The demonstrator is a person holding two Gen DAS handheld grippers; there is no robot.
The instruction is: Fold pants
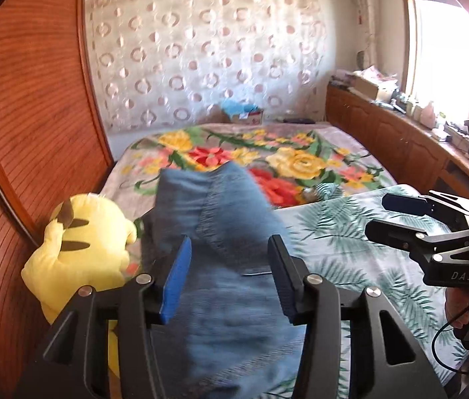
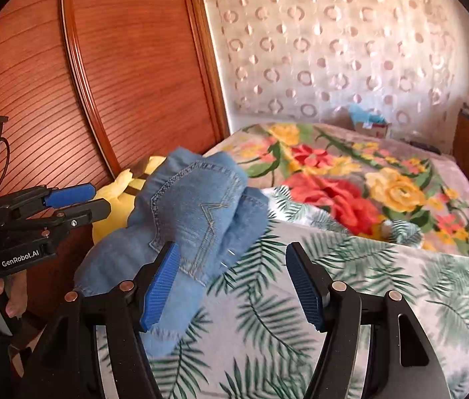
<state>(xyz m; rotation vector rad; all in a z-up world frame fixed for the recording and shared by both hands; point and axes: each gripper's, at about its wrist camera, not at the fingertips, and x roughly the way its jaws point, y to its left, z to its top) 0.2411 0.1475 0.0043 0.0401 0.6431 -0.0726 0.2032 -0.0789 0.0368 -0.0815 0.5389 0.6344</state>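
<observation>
Leaf-print sheet [image 2: 350, 299] covers the bed, where bunched blue pants [image 2: 194, 219] lie beside a yellow plush [image 1: 81, 249] (blurred); left claw [image 1: 231, 276] and right claw [image 2: 232, 286] gape wide, holding nothing.

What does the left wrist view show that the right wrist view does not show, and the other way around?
Only the left wrist view shows the bright window, the cluttered wooden cabinet below it, and the plush toy's whole back. Only the right wrist view shows the stitched back pocket of the jeans. Both show the jeans bunched on the palm-print sheet, the floral blanket, the wooden headboard, and both grippers open: left gripper, right gripper.
</observation>
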